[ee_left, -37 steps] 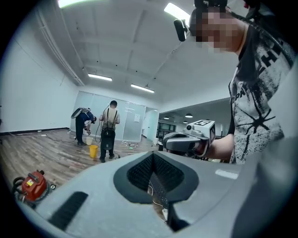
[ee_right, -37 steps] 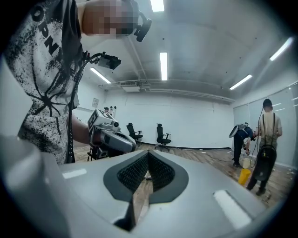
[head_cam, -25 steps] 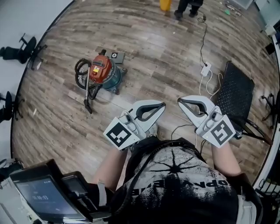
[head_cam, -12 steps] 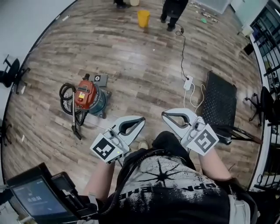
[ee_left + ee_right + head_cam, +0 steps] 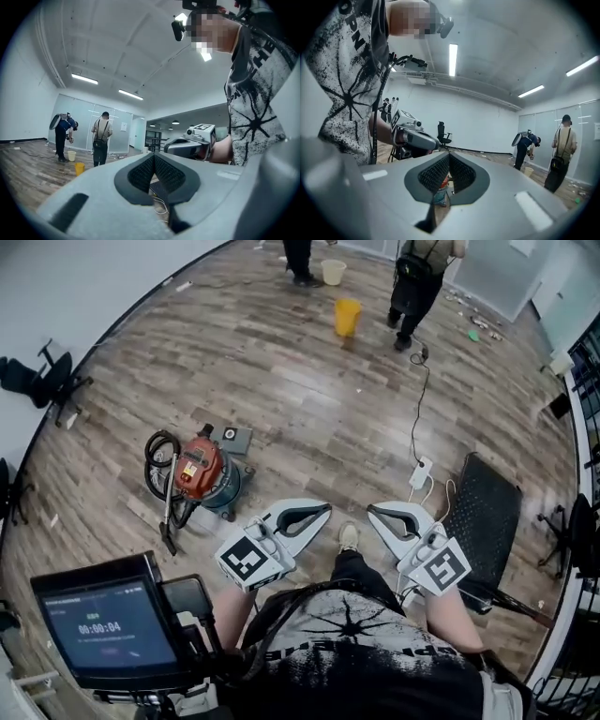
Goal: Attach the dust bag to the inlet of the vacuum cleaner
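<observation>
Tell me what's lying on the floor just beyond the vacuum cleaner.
A flat dark grey square piece with a pale round spot lies just past the vacuum cleaner. Whether the two touch, and anything beneath the piece, cannot be seen.

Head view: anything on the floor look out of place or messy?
Nothing damaged or spilled. The vacuum cleaner stands upright, hose loosely coiled beside it. A power strip and its cable trail across the floor; small litter lies at the far end.

Floor (image 5: 309, 409) lies open around vacuum cleaner (image 5: 204, 474) and hose (image 5: 157, 448).
</observation>
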`<state>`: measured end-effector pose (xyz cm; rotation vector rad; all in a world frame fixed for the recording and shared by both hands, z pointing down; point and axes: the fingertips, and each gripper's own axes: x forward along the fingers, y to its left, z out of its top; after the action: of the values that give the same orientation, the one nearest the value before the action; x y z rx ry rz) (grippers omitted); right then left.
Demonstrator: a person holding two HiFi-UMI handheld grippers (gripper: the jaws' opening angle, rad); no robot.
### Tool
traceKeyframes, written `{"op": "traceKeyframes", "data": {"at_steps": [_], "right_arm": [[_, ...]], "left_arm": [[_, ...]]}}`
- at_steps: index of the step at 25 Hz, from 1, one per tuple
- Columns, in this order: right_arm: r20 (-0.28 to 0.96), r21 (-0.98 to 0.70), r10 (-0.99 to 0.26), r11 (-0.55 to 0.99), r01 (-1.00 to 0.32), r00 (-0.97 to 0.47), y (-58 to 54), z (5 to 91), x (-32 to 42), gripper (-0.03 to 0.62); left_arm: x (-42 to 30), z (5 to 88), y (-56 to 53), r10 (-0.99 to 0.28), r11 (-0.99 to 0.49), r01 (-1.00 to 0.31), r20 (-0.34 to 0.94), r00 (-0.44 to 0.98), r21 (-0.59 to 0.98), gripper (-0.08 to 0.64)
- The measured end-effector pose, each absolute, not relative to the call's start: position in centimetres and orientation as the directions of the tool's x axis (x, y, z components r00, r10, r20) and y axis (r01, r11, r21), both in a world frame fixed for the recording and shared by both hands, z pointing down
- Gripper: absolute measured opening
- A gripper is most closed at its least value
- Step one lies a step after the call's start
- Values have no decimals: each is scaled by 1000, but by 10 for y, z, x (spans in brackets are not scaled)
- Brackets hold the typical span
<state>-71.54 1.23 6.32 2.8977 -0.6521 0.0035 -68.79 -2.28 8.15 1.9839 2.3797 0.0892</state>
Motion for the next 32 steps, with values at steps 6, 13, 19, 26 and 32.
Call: {"op": "traceKeyframes", "data": {"at_steps": [6, 13, 19, 26, 32], "right_arm": [[-1, 157, -446, -884, -440, 895, 110, 47, -663, 5], [-2, 135, -448, -886, -444, 894, 215, 55, -646, 5], [10, 112, -477, -873, -475, 879, 273, 69, -624, 5], [13, 81, -542, -837, -541, 840, 289, 77, -572, 5], [11, 93, -592, -802, -590, 806, 285, 79, -501, 5]], "left_arm": [[-644, 62, 90, 981, 196, 979, -9, -196, 57, 2], [-617, 57, 197, 981, 193, 980, -20, -193, 40, 2], [-588, 52, 253, 989, 145, 989, -26, -144, 24, 2], [-543, 67, 253, 999, 43, 997, -4, -43, 58, 2], [-484, 93, 245, 998, -45, 991, 51, 39, 125, 2]]}}
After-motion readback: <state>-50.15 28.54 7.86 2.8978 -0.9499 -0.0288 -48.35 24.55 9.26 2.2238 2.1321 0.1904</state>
